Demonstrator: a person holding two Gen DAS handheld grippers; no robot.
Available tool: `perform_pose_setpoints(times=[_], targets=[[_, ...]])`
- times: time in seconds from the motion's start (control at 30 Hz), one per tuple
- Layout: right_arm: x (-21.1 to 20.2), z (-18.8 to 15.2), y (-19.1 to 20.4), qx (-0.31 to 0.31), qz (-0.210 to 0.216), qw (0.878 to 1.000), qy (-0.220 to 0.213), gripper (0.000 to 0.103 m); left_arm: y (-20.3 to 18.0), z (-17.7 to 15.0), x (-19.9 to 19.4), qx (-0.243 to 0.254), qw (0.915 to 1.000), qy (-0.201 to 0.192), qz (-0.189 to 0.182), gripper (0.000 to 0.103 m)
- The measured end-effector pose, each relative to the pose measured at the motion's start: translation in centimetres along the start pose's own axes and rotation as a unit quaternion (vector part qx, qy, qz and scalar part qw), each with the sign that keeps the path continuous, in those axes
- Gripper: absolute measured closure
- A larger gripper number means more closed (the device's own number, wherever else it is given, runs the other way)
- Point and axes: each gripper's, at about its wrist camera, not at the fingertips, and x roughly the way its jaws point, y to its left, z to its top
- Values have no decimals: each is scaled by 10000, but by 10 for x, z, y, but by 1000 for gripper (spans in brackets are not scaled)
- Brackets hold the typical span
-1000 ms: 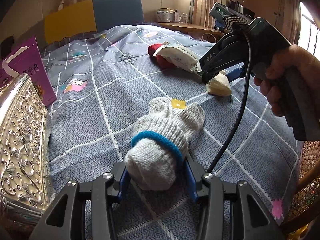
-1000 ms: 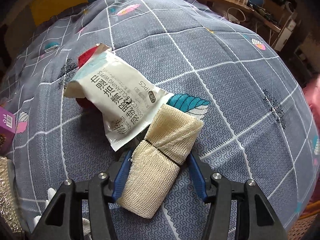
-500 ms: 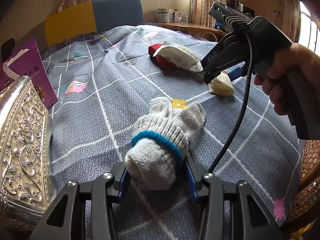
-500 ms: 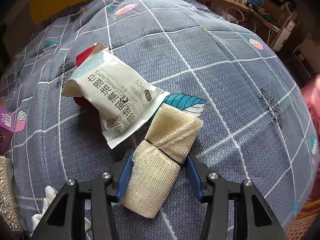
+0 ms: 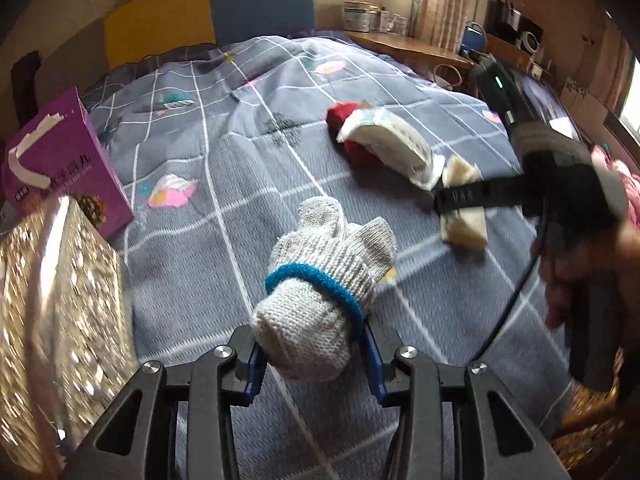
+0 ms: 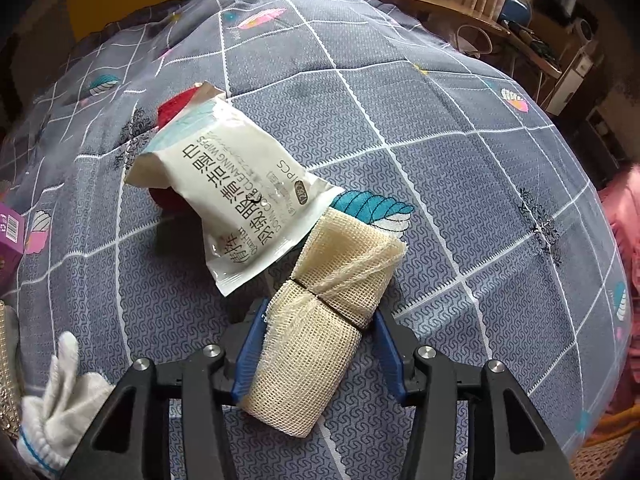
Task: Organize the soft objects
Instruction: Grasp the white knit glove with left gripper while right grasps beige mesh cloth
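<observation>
My left gripper (image 5: 312,354) is shut on a grey knit glove bundle (image 5: 320,300) with a blue cuff band, held just above the grey patterned bedspread (image 5: 192,240). My right gripper (image 6: 316,344) is shut on a cream mesh cloth roll (image 6: 320,324) tied with a dark band. In the left wrist view the right gripper and the roll (image 5: 464,216) are at the right, over the bed. The glove shows at the lower left of the right wrist view (image 6: 56,412).
A white wet-wipes packet (image 6: 236,196) lies on a red soft object (image 6: 176,108) beyond the roll. An embossed silver box (image 5: 52,328) and a purple carton (image 5: 60,172) stand at the left. A desk (image 5: 404,44) is beyond the bed.
My left gripper has lifted the glove and shifted, so the view tilts. My right gripper with the mesh roll has risen slightly and drawn back from the wipes packet.
</observation>
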Motion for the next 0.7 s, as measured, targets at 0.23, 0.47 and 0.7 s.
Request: perform_pose_setpoints(times=[0.23,0.47,0.7], targets=[[-1,-1,4,-125,-71,9999,-40,51,32,85,-35,-200,9989,-354,212,63],[-3,-2,7,-194,-103,9997,-73,51,124,134,-85,-503,9890,-969,1001,63],[-6,-6,12,-341,-204,9991,-139,51,259,77,-138,-1510,9669,-1061,1763,63]])
